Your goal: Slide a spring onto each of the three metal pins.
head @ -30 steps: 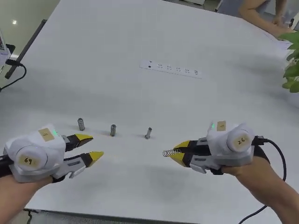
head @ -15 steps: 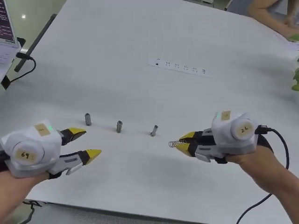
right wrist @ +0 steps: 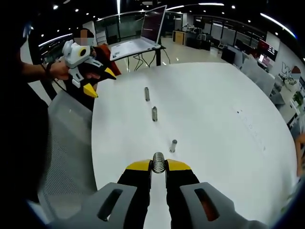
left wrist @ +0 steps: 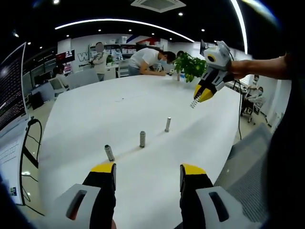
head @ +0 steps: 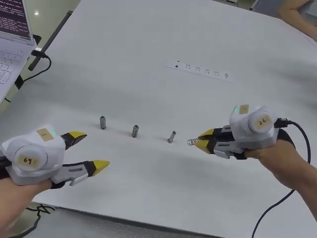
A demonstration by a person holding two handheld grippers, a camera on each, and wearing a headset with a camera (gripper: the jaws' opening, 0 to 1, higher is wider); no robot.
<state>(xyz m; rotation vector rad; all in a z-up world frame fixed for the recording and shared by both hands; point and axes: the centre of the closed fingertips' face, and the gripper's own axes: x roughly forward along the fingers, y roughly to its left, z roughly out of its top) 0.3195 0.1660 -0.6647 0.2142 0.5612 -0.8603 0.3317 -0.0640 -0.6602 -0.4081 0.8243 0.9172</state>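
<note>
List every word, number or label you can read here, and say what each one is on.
"69": round cap on the left gripper.
"26": round cap on the right gripper.
Tan stickers atop both grippers: too small to read.
Text on the laptop screen: too small to read.
Markings on the power strip: too small to read.
The wall sign in the left gripper view: seems to start with "W", the rest is blurred.

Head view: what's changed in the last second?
The right gripper, shut on the spring, has carried it closer to the bare pin, though it is not on it yet. The left gripper drifted leftward and stays open and empty. The left pin and middle pin keep their springs. The wider shift is the camera's.
</note>
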